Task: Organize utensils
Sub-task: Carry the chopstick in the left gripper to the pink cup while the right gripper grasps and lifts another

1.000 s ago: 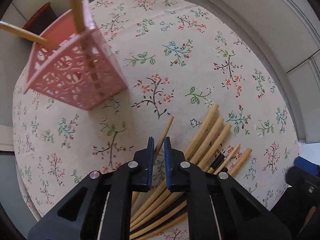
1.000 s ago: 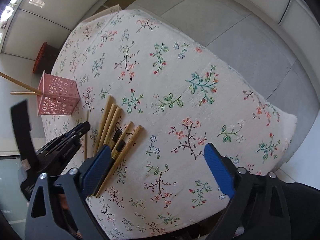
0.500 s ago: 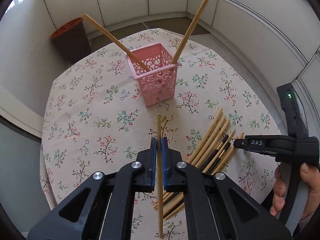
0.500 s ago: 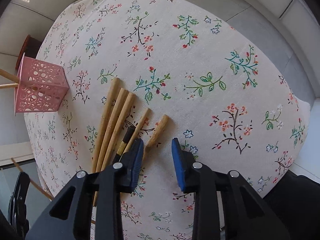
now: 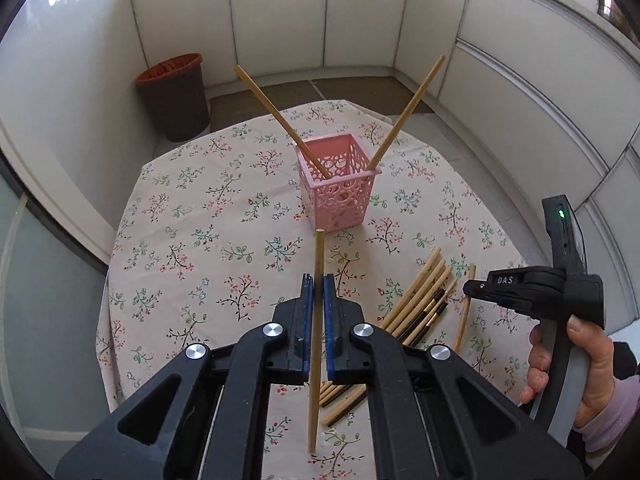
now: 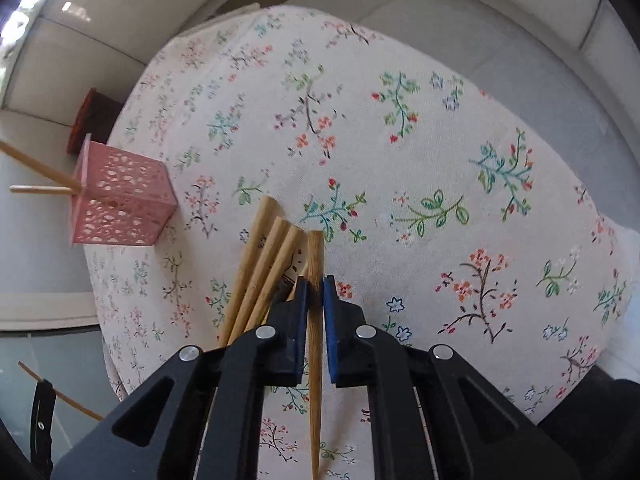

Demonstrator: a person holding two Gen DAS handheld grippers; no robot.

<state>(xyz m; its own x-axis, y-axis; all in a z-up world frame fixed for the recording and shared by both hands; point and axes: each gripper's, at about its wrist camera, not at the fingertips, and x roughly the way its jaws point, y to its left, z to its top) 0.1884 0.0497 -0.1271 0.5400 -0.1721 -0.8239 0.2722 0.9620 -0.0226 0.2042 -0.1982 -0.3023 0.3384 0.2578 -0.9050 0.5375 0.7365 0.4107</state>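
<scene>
Readable text: "DAS", in pale capitals on a small dark plate.
Where it stands: on the black body of the right gripper, on the side face just behind its jaws, seen from the left wrist view.
Other marks on that gripper: one small green light near the top of its upright handle (a lamp, not a character).
Left gripper: no lettering can be read on its black arms or blue pads.
Pink basket: only a cut-out pattern of circles, no writing.
Tablecloth: printed flower sprigs, no words or numbers.
Right wrist view: nothing legible anywhere.
</scene>
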